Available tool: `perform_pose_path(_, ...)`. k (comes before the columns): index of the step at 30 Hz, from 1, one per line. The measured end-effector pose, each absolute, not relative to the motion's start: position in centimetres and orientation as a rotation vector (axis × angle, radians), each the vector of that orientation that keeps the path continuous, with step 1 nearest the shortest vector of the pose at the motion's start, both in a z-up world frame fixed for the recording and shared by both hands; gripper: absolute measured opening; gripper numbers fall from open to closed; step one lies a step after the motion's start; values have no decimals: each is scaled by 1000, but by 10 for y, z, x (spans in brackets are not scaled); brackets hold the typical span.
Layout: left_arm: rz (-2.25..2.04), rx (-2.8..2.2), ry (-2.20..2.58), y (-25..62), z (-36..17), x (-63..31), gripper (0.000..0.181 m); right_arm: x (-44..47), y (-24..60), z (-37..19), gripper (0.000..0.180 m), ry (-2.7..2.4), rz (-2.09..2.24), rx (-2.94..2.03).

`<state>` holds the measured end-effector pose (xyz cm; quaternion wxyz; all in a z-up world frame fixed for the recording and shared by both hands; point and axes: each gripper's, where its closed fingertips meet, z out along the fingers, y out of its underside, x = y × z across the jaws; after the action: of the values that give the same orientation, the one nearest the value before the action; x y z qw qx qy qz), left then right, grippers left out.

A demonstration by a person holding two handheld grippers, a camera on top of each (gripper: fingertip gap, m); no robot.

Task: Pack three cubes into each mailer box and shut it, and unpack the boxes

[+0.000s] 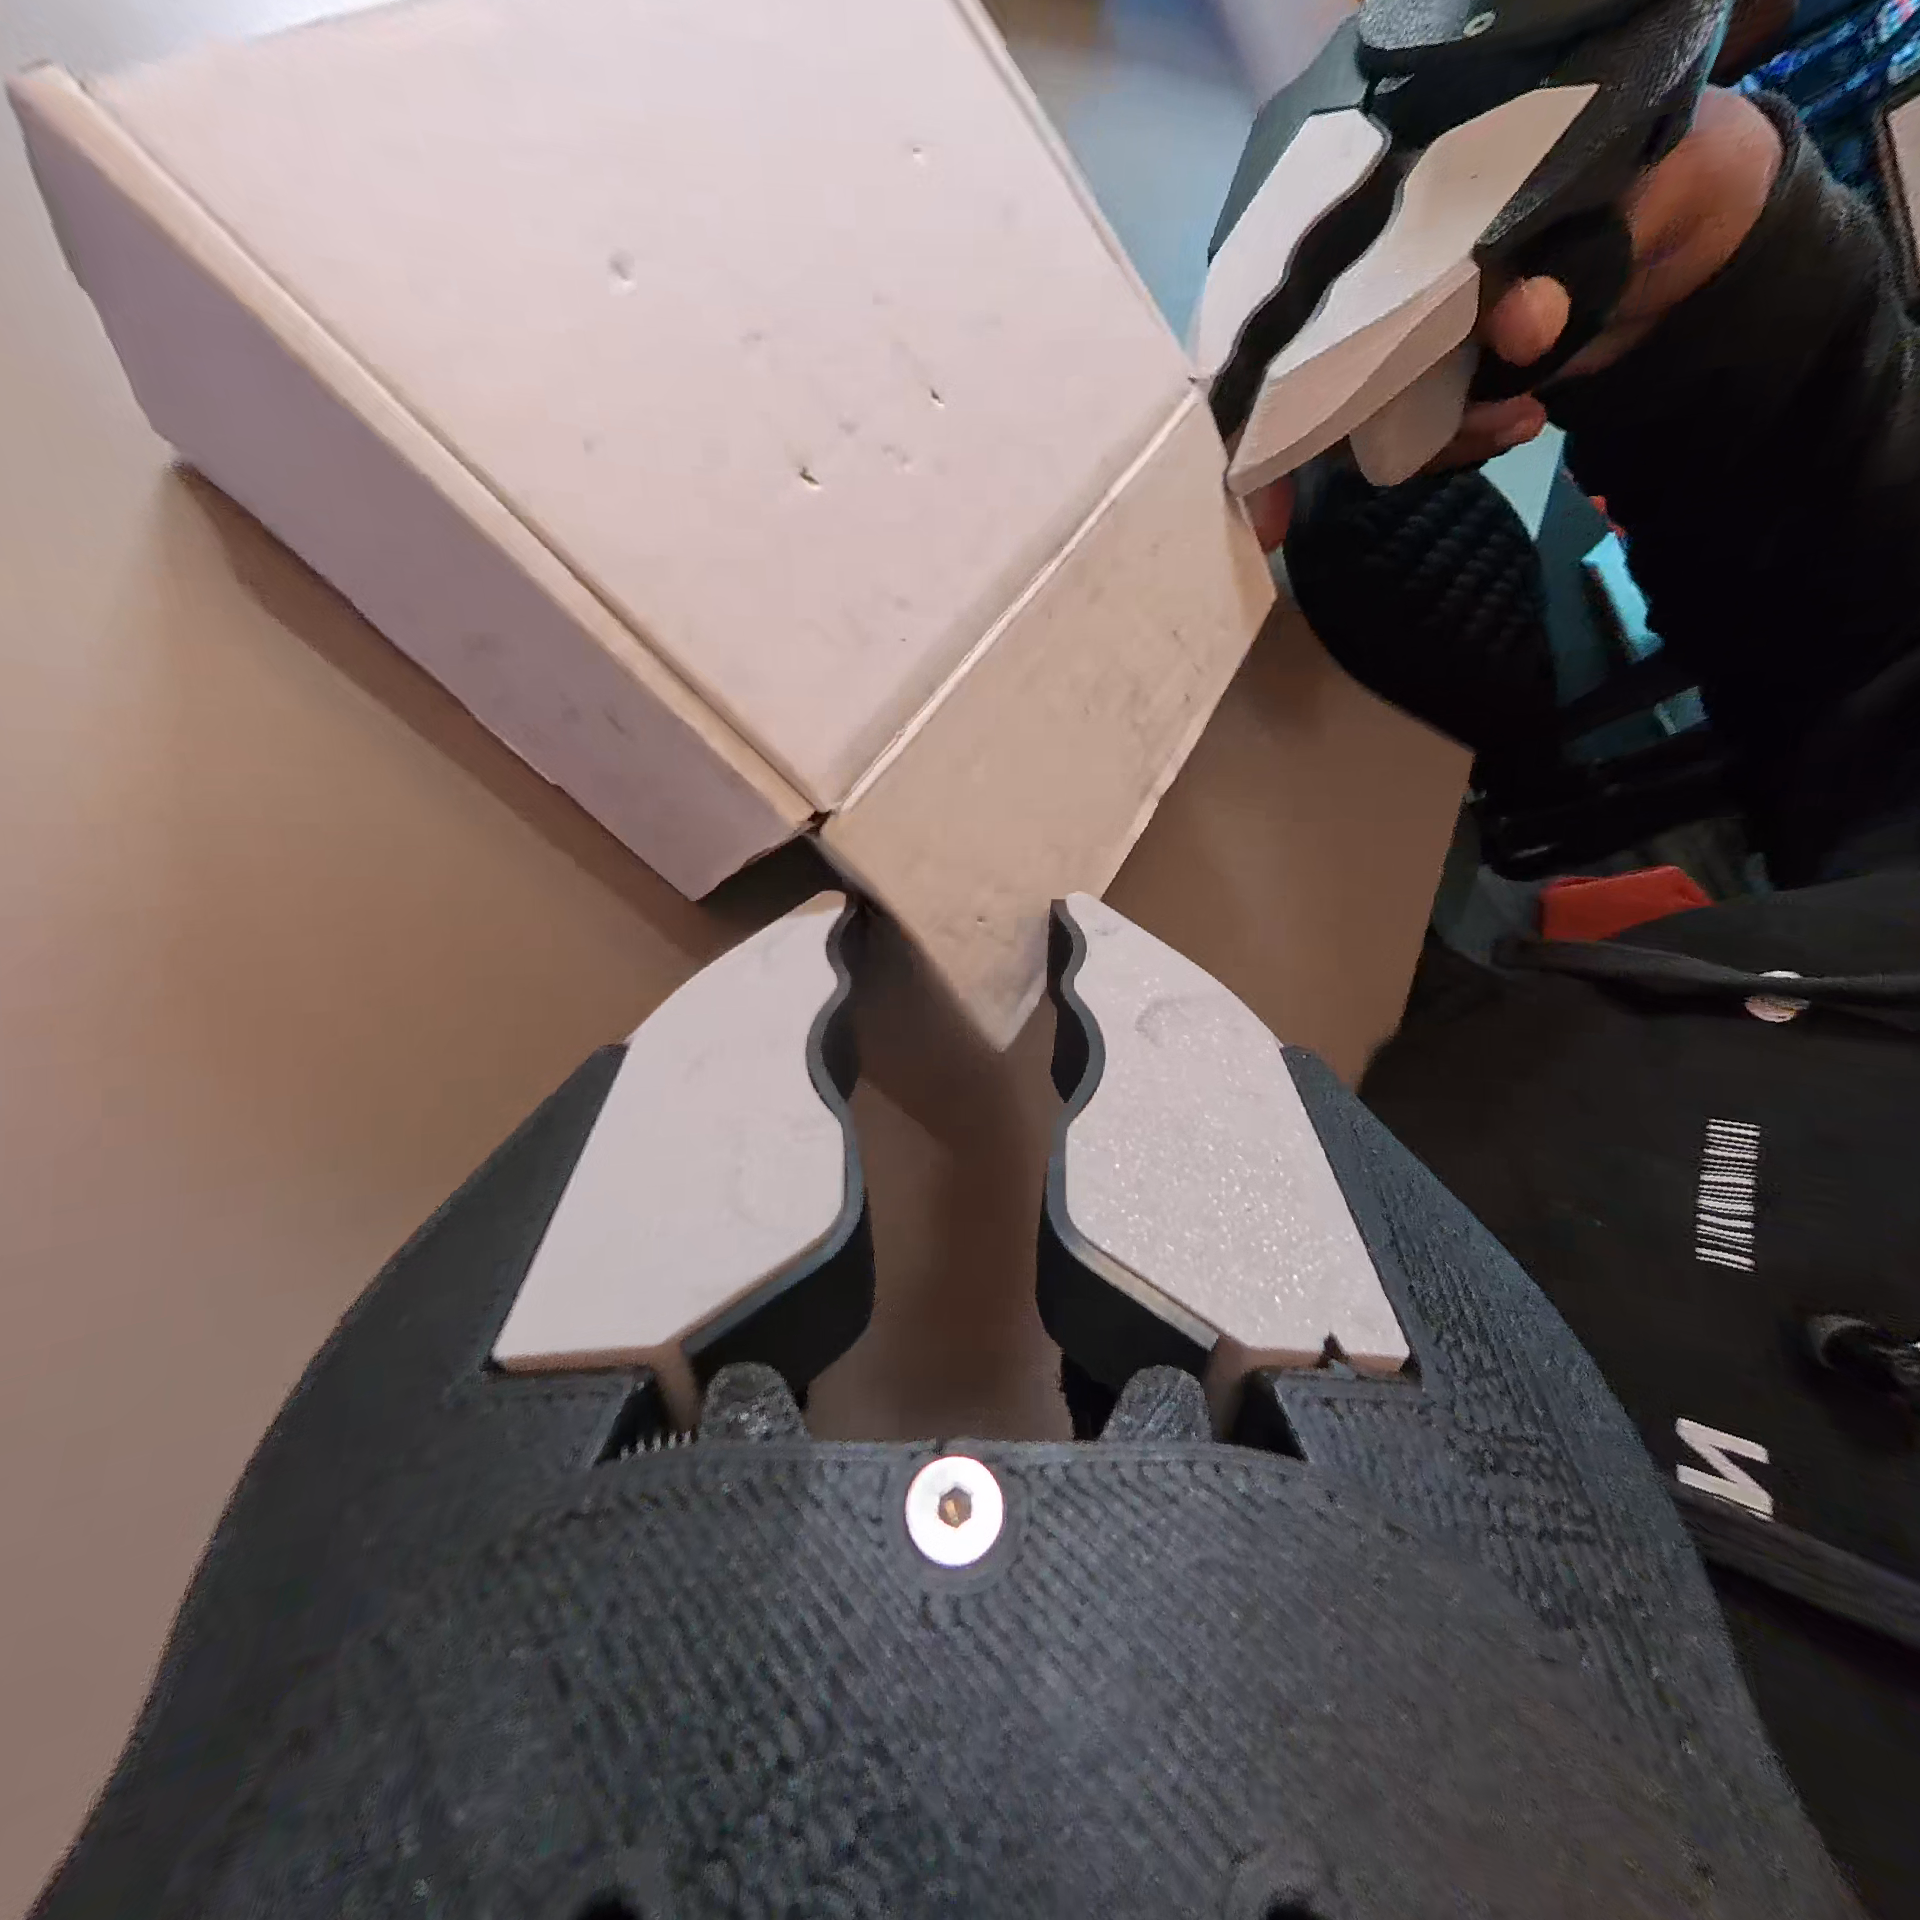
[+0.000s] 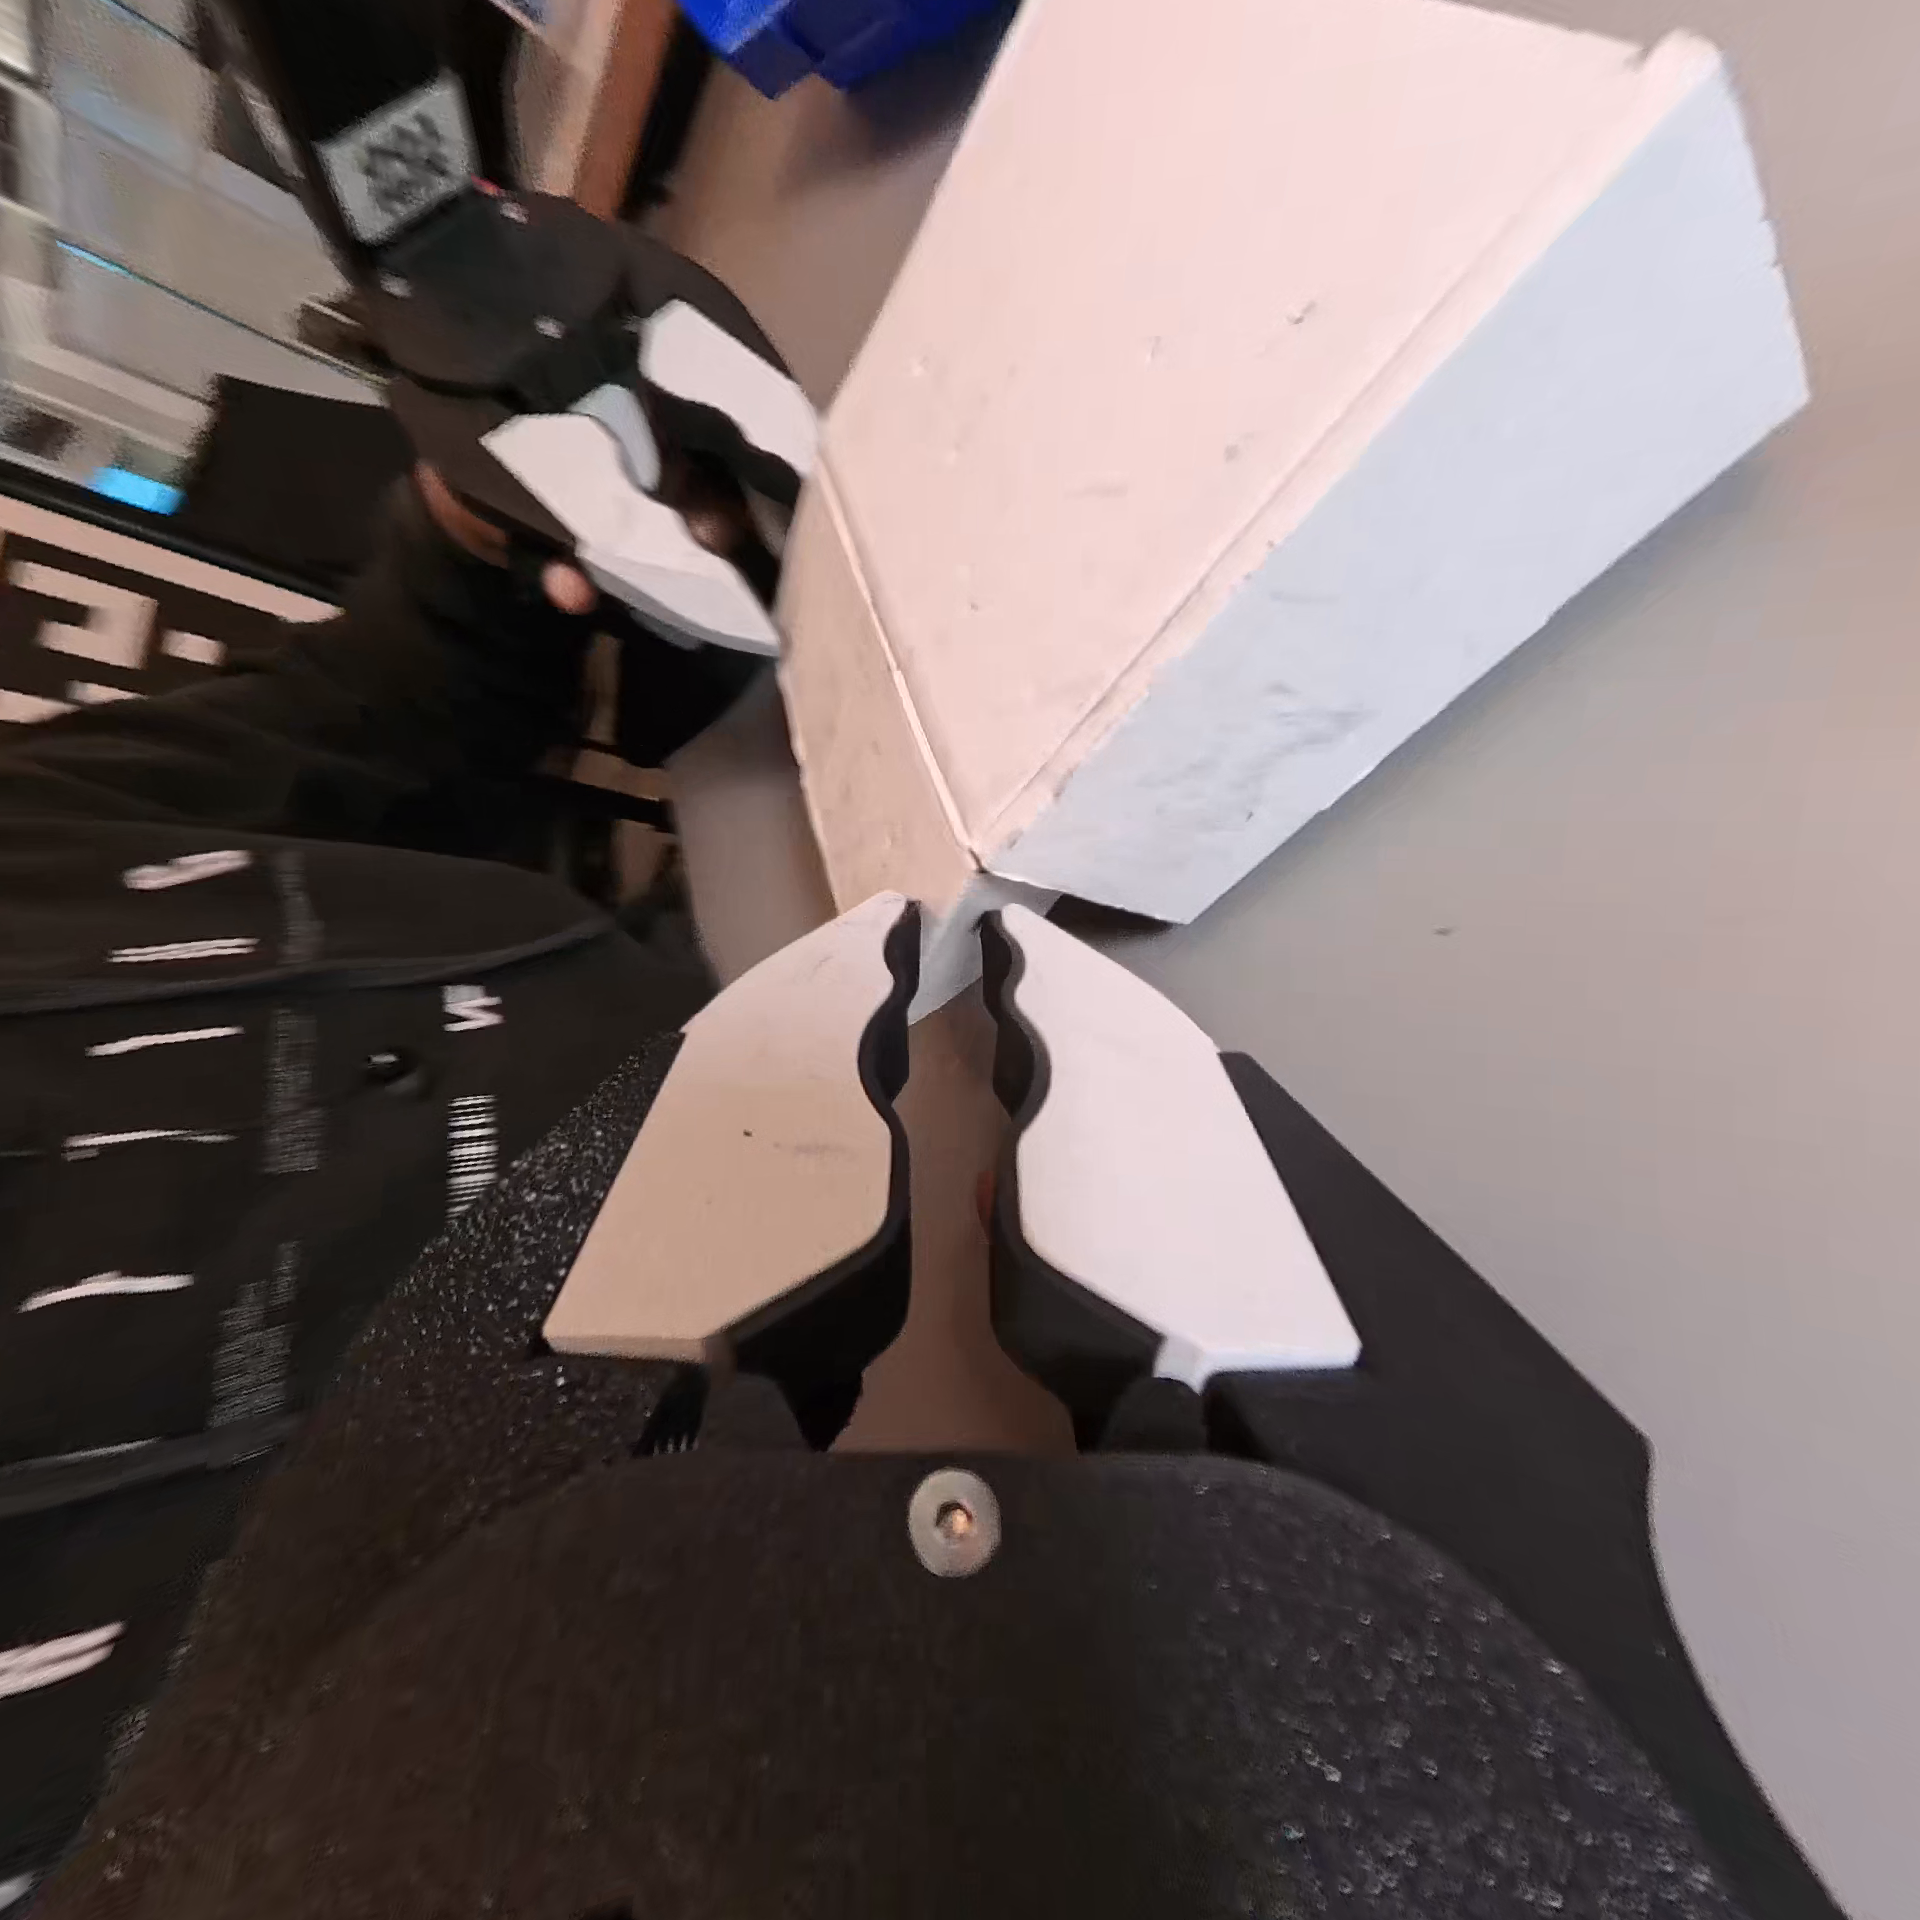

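Observation:
A white mailer box [image 1: 675, 343] lies on the table with its lid down; it also shows in the right wrist view [image 2: 1195, 416]. Its front flap [image 1: 1049, 727] sticks out toward the table edge. My left gripper [image 1: 954, 914] is open, with one corner of the flap between its fingertips. My right gripper [image 2: 948, 920] is shut on the flap's other corner [image 2: 935, 966]. Each gripper shows in the other's view, the right one [image 1: 1218, 426] and the left one [image 2: 795, 551], at opposite ends of the flap. No cubes are in view.
The box sits close to the table edge [image 1: 1444, 831], with bare tabletop [image 2: 1558, 1039] beside it. The person's black clothing [image 1: 1714, 1143] is just past the edge. A blue bin [image 2: 821, 42] stands beyond the box's far end. About 12 centimeters separates my left fingertips from my right.

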<state>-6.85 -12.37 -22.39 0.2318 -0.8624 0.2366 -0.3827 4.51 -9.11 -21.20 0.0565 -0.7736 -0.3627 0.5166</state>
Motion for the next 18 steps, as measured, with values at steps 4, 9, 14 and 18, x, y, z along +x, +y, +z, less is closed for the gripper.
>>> perform_pose_path(4, -1057, -2342, 641, -123, -224, -69, 33, 46, -84, -216, 13, -1099, 1437, -2292)
perform_pose_path(9, -1018, -2303, 656, -122, -225, -72, 33, 48, -81, -219, 24, -1172, 1263, -2207)
perform_pose_path(14, -913, -2287, 641, -120, -221, -80, 29, 50, -83, -218, 25, -1250, 1082, -2165)
perform_pose_path(18, -851, -2269, 660, -120, -221, -82, 28, 51, -84, -218, 25, -1270, 994, -2184)
